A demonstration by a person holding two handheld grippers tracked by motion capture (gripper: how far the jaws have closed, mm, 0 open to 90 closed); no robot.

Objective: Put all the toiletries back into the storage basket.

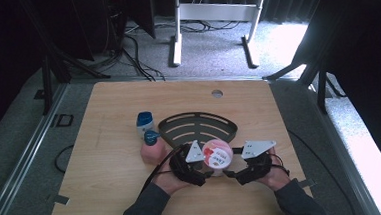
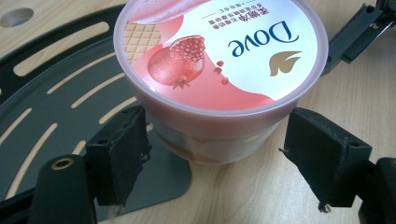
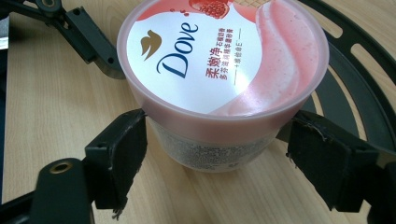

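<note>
A pink Dove tub with a pomegranate lid stands near the table's front, by the front edge of a black slotted tray. My left gripper comes in from the left and my right gripper from the right. In the left gripper view the tub rests partly on the tray's corner, and both pads of the left gripper touch it under the lid rim. In the right gripper view the right gripper clasps the tub the same way, with the tray behind.
A pink bottle with a blue cap stands just left of the left hand. A small blue and white jar sits behind it, beside the tray. The wooden table has a round hole near its far edge.
</note>
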